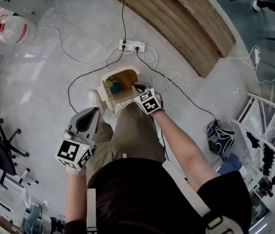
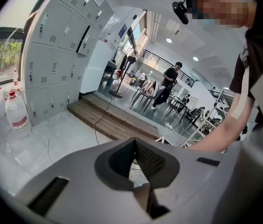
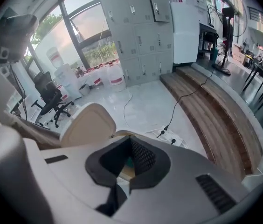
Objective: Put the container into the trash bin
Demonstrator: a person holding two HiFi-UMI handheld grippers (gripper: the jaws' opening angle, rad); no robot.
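A cream trash bin (image 1: pixel 109 99) stands on the floor in front of the person's feet, its lid open. Inside lies a blue-green container (image 1: pixel 116 88) on a brown bottom. My right gripper (image 1: pixel 136 87) hangs over the bin's right rim, pointing steeply down, jaws shut with nothing between them. In the right gripper view the raised lid (image 3: pixel 87 125) shows left of the shut gripper (image 3: pixel 131 139), and a bit of the blue-green container (image 3: pixel 128 164) shows through the gap behind the pads. My left gripper (image 1: pixel 94 112) is off to the bin's left, shut and empty (image 2: pixel 134 141).
A white shoe (image 1: pixel 94 100) stands against the bin's left side. A power strip (image 1: pixel 131 46) with trailing cables lies beyond the bin, before a wooden step (image 1: pixel 176 18). An office chair (image 1: pixel 1 155) and water jugs (image 1: pixel 10 30) are at the left, a dark bag (image 1: pixel 220 141) at the right.
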